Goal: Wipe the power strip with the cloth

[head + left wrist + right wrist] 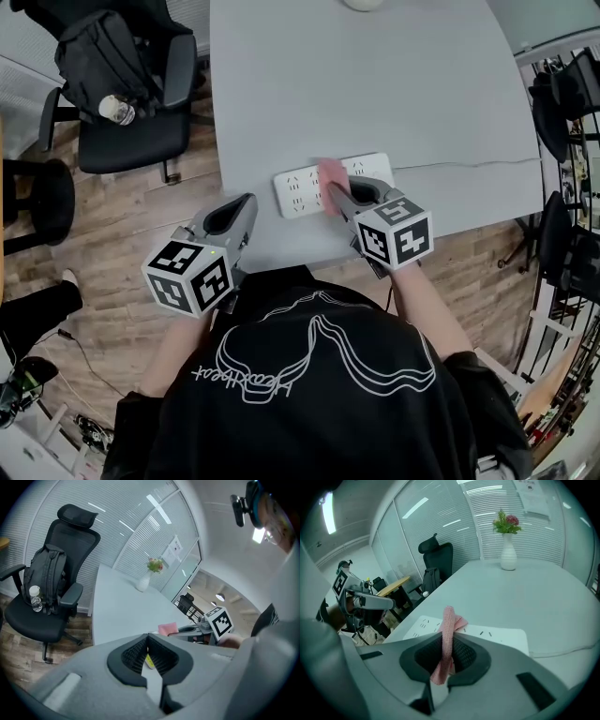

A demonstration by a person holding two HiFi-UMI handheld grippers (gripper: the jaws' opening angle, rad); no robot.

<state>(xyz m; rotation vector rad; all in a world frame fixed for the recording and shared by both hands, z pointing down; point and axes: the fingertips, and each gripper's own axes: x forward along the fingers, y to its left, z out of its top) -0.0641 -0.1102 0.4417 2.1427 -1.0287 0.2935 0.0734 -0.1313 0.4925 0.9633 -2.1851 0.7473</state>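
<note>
A pale grey counter is being used in a glass-walled office. The white power strip is lying near its 6 o'clock edge. The pink cloth is being pinched by the right claw over the strip's middle. The left claw, pressed together and empty, is being held at the strip's 8 o'clock, clear of it. Since the strip is not being steadied, a stroke is judged likely to slide it toward that edge or drag its cord.
</note>
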